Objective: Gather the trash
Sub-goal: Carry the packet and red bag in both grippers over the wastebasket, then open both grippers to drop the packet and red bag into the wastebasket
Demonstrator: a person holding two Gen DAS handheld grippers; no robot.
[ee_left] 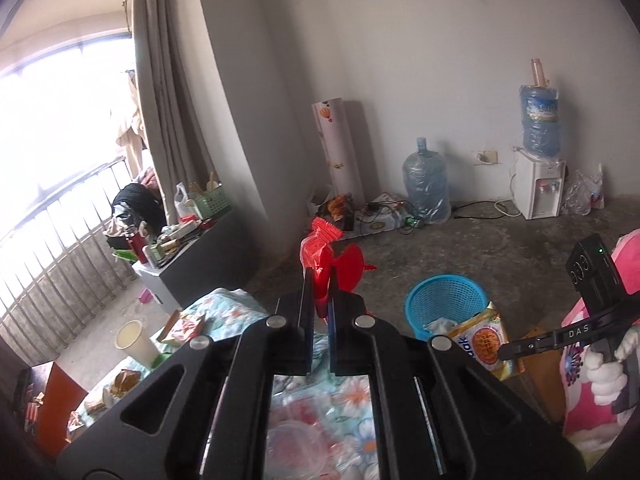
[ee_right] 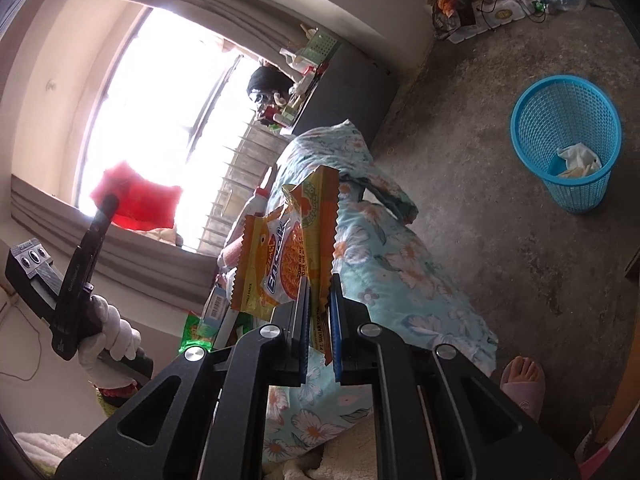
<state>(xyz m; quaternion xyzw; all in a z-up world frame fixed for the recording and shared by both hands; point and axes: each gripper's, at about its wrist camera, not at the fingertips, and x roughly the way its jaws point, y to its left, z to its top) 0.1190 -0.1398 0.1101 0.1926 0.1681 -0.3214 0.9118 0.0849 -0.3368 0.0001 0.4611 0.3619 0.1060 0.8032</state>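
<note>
My left gripper [ee_left: 320,280] is shut on a red plastic wrapper [ee_left: 326,254], held up in the air above the floral bedding [ee_left: 352,396]. The right wrist view shows the same red wrapper [ee_right: 136,200] against the bright window. My right gripper [ee_right: 319,280] is shut on a yellow-orange noodle snack packet [ee_right: 288,248]; in the left wrist view that packet [ee_left: 484,340] hangs next to the blue mesh bin [ee_left: 444,300]. The blue bin [ee_right: 568,136] stands on the concrete floor with white crumpled paper inside. White-gloved hands hold both tools.
A paper cup [ee_left: 134,340] and more wrappers [ee_left: 184,328] lie on the bed's left side. Water jugs [ee_left: 426,184], a white dispenser [ee_left: 538,188] and cables sit along the far wall. A dark cabinet [ee_left: 208,256] stands by the window. A slippered foot [ee_right: 524,380] rests on the floor.
</note>
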